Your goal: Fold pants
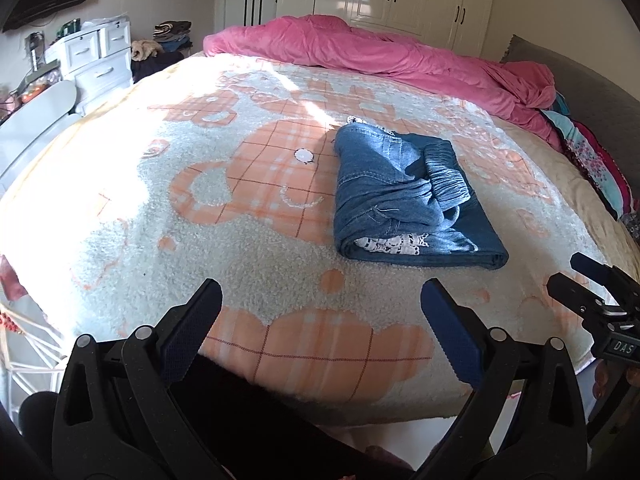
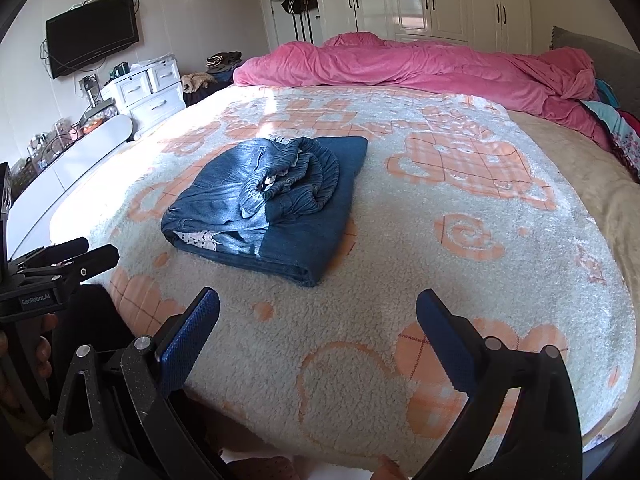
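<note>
The bed (image 2: 500,240) fills nearly everything I can see, spread with a fleecy white-and-orange blanket (image 1: 200,240) that gives me a broad, soft, flat place to work. A pink quilt (image 2: 420,68) is heaped along the far side, I'd guess pushed back so the middle stays free. Beyond it stand white wardrobes (image 2: 440,0), with a white chest of drawers (image 2: 148,96) and a wall television (image 2: 92,36) off to the left.

The pants (image 2: 264,204) lie in the middle of the blanket, well apart from both my tools. They are blue denim, folded into a compact bundle: a flat layer underneath with its folded edge toward me, the gathered waistband bunched on top, and a strip of white lace (image 1: 394,245) peeping from the near end. The top looks lumpy, not smooth, so I judge the folding done or nearly so, with perhaps a tidy left.

My left gripper (image 1: 320,312) hangs over the near edge of the bed, its jaws spread wide and holding nothing. My right gripper (image 2: 318,320) sits just beside it, likewise spread apart and empty. Each shows at the edge of the other's view, so I'm holding them side by side, pulled back from the bundle.
</note>
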Demonstrator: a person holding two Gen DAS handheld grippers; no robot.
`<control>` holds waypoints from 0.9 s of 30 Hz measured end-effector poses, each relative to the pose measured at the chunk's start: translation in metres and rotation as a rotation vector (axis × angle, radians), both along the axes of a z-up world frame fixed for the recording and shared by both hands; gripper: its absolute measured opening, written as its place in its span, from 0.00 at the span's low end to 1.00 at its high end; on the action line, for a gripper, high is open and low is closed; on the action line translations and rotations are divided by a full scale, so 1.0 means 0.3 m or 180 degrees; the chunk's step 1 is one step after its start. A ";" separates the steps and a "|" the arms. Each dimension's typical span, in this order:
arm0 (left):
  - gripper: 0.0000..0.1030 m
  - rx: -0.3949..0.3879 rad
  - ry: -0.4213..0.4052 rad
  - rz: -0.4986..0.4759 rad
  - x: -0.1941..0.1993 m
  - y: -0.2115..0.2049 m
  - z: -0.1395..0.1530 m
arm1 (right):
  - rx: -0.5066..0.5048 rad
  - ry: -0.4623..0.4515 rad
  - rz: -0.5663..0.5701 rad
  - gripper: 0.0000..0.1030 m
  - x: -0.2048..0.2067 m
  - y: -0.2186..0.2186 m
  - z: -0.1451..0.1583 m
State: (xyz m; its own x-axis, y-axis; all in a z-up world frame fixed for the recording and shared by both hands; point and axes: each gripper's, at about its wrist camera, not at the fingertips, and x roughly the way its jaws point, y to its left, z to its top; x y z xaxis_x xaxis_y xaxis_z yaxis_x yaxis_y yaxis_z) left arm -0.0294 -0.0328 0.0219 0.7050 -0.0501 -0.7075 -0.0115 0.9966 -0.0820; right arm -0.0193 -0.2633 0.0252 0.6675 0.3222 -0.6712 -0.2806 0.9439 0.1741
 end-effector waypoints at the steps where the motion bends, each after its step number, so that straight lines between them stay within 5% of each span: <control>1: 0.91 -0.0004 -0.0001 0.0005 -0.001 0.001 0.001 | 0.0002 -0.0006 0.0001 0.95 0.000 -0.002 0.001; 27: 0.91 -0.0010 -0.0021 0.0042 -0.017 0.004 0.016 | -0.0002 0.0006 -0.0001 0.95 -0.005 0.000 0.003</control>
State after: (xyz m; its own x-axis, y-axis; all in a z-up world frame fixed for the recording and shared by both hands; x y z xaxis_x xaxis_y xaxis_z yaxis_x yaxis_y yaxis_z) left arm -0.0347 -0.0317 0.0268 0.7101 -0.0428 -0.7028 -0.0243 0.9961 -0.0852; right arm -0.0209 -0.2635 0.0261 0.6663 0.3216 -0.6727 -0.2799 0.9441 0.1741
